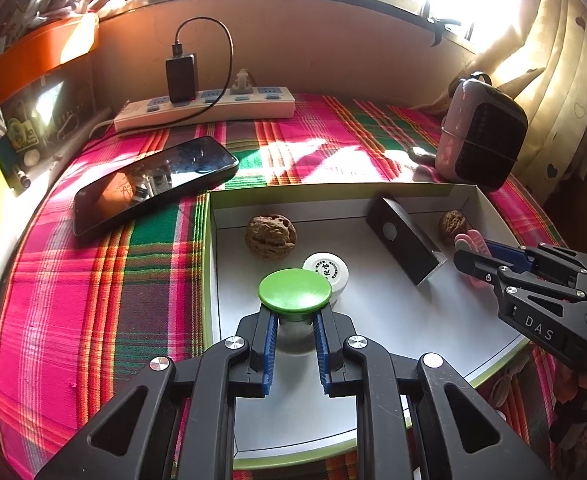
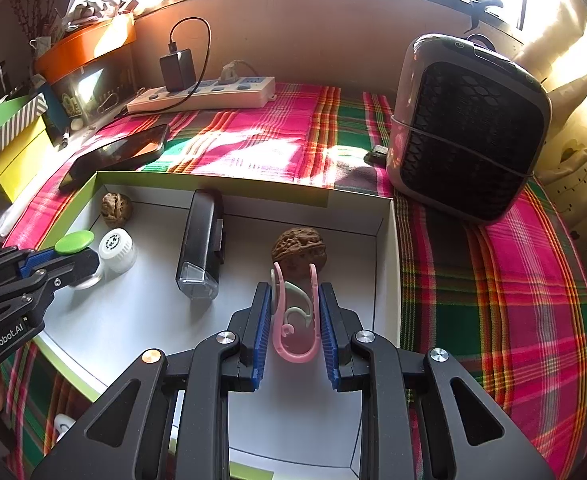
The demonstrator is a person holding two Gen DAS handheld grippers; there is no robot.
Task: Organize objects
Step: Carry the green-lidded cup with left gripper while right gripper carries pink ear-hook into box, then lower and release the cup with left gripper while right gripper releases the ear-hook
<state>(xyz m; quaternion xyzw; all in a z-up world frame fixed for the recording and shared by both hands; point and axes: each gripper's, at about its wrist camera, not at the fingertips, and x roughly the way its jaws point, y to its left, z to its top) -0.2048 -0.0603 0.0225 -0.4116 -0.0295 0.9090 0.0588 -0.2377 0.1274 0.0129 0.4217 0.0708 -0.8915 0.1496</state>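
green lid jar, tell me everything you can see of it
A small jar with a flat, round, glossy green lid, plastic by the look, over a clear body. It stands upright inside the white box, near its left wall, close beside a white-capped jar; contact unclear. The left gripper is shut on its body just under the lid.

"DAS" on right gripper [image 1: 471, 260] body, right edge; "GenRobot.AI" on left gripper [image 2: 75, 256] body, lower left. White cap [image 1: 325, 270] print unreadable.

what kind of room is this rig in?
Most likely a home, a table under a window. A plaid tablecloth, heart-print curtain, a power strip with a charger, and a phone all suggest a lived-in room.
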